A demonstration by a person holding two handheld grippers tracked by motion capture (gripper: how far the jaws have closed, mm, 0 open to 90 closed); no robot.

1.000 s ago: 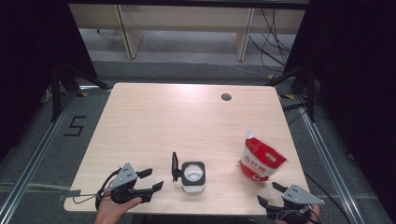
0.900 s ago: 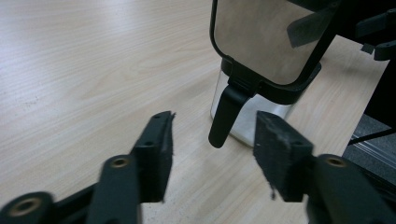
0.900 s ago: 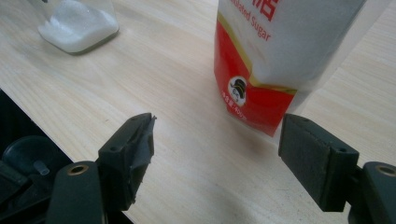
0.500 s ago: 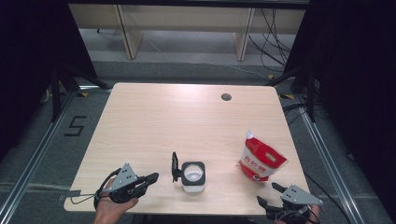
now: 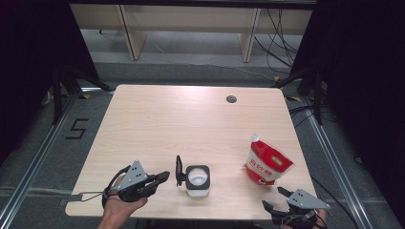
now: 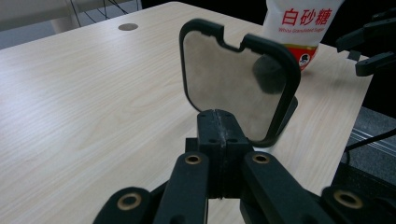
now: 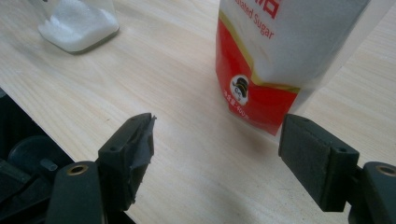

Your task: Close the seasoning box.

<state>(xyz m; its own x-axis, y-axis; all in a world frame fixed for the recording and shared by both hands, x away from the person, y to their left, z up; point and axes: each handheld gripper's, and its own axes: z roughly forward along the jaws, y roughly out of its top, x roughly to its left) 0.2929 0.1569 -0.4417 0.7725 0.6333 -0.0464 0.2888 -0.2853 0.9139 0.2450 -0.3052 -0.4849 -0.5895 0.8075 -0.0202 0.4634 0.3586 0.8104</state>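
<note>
A small clear container (image 5: 197,179) with a black rim holds white granules and stands near the table's front edge; its black-framed lid (image 5: 178,169) stands open on its left side. My left gripper (image 5: 165,175) is shut with nothing between its jaws, its tip just short of the lid. In the left gripper view the closed jaws (image 6: 218,128) point at the upright lid (image 6: 233,84). A red-and-white sugar pouch (image 5: 265,162) stands at the right. My right gripper (image 5: 273,197) is open just in front of it. The right gripper view has the pouch (image 7: 280,56) beyond the spread jaws (image 7: 217,149).
The wooden table (image 5: 191,119) has a round cable hole (image 5: 231,99) at the back right. Its front edge runs right under both hands. Shelving legs and cables stand on the floor beyond the table. Dark curtains flank both sides.
The left gripper's jaws, spread a second ago, have closed on nothing, and the hand has risen slightly toward the lid. The right gripper, container and pouch have not moved.
</note>
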